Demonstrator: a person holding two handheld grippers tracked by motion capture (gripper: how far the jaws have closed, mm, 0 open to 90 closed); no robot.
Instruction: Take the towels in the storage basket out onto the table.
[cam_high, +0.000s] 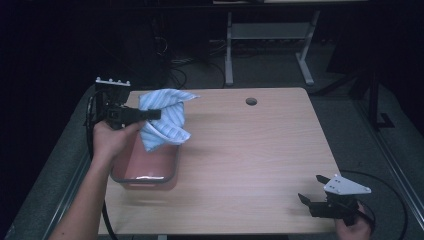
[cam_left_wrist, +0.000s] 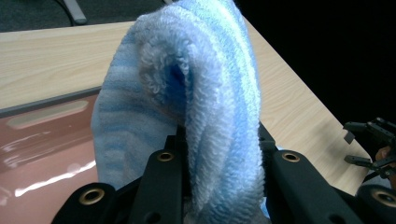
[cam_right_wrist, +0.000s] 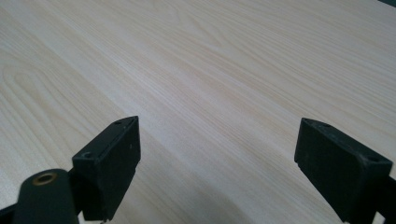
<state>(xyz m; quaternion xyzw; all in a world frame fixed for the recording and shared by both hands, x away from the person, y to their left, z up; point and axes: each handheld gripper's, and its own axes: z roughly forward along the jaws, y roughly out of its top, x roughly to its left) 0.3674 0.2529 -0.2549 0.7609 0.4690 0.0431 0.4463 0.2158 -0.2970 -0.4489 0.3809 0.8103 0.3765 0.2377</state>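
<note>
Towel (cam_left_wrist: 205, 93) is fluffy looped terry cloth, tray (cam_high: 145, 167) glossy smooth plastic, desk (cam_high: 250, 160) matt light wood-grain laminate.

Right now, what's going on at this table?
A person works with a hand-held gripper in each hand. The left hand-held gripper is clamped on a blue striped towel, holding it up above a pink tray at the left side of the wooden table; the towel hangs over the tray's far end. The right hand-held gripper waits with its jaws open over bare tabletop near the right front corner, holding nothing.
</note>
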